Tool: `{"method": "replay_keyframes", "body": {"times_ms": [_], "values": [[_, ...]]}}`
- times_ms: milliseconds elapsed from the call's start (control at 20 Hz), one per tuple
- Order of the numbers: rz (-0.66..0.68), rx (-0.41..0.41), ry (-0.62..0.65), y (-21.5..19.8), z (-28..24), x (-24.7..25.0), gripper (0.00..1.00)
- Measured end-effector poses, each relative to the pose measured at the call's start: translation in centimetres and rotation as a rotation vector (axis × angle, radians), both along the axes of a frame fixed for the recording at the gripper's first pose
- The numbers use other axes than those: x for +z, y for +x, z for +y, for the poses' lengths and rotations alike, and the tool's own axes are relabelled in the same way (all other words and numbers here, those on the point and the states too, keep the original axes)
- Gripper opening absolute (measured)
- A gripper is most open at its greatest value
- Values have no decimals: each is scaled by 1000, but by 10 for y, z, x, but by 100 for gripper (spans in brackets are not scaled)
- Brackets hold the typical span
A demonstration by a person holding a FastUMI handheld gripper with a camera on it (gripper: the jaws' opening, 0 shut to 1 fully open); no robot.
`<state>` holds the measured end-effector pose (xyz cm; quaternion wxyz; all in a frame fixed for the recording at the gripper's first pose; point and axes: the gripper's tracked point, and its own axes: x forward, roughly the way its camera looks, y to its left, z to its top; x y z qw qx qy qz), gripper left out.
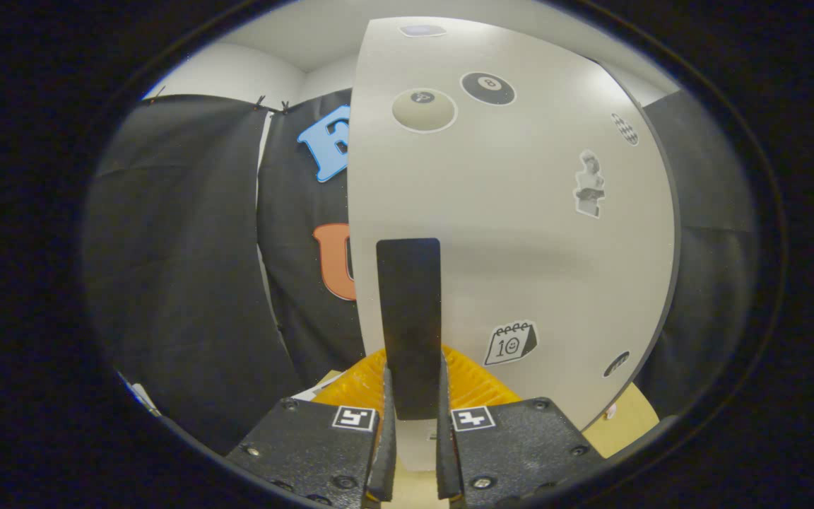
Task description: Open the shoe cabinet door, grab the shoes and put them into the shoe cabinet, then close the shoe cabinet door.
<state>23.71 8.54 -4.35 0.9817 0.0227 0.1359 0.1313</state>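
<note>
Tongs (413, 396) pinching dark handle (409, 325), white cabinet door (520, 247), "10" calendar sticker (511, 343), 8-ball sticker (488, 88)

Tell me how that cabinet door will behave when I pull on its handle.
The door looks like a flat rigid panel, so it should swing, not flex. The gripper clamps the handle, whose smooth face may slip.

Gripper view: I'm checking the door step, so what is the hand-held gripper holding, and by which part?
The hand-held gripper is shut on the black handle of the white cabinet door, pinching its lower end.
</note>
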Motion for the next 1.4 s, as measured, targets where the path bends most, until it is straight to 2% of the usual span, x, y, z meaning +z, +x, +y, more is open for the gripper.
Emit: {"method": "replay_keyframes", "body": {"times_ms": [800, 1050, 1400], "values": [[-47, 158, -3, -88, -59, 11, 25], [-55, 166, -5, -114, -90, 16, 25], [-74, 104, -25, -139, -137, 20, 24]]}}
